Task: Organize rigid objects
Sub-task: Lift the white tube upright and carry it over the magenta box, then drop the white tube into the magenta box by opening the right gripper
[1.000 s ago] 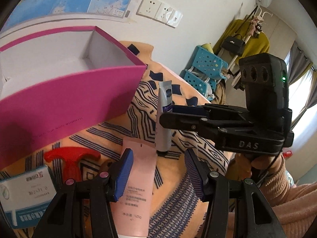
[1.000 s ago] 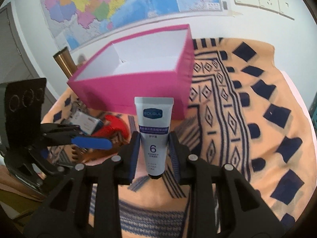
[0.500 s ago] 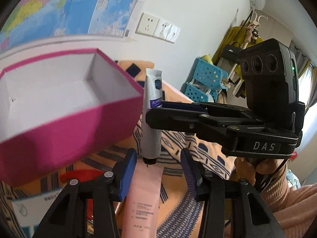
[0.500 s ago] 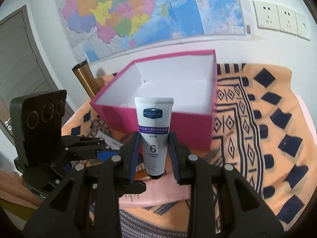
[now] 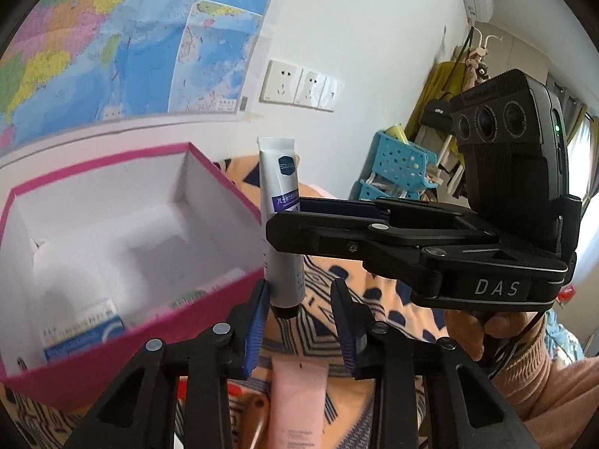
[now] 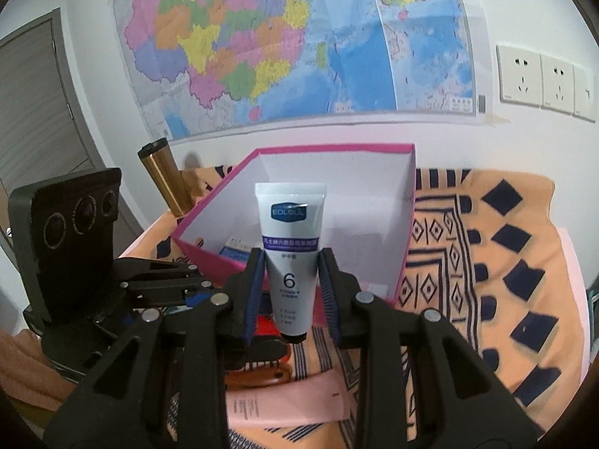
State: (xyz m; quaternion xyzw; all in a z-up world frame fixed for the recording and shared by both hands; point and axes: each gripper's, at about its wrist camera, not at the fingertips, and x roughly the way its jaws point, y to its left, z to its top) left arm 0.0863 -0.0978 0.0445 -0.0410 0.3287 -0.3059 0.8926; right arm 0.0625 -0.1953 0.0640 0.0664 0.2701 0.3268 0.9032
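My right tongs [image 6: 288, 292] clamp the white tube [image 6: 290, 258] low on its body, cap down, crimp up, in the air just before the pink box [image 6: 337, 147]. It looks light, soft-walled and slick; I judge the firmer end near the cap the best hold, and a hard squeeze could buckle it. My left tongs [image 5: 299, 321] have just been closing, nothing between the pads; the pink tube [image 5: 297, 404] lies under them on the patterned cloth [image 6: 505, 262]. Farther off, small cartons [image 5: 82, 331] sit inside the box.
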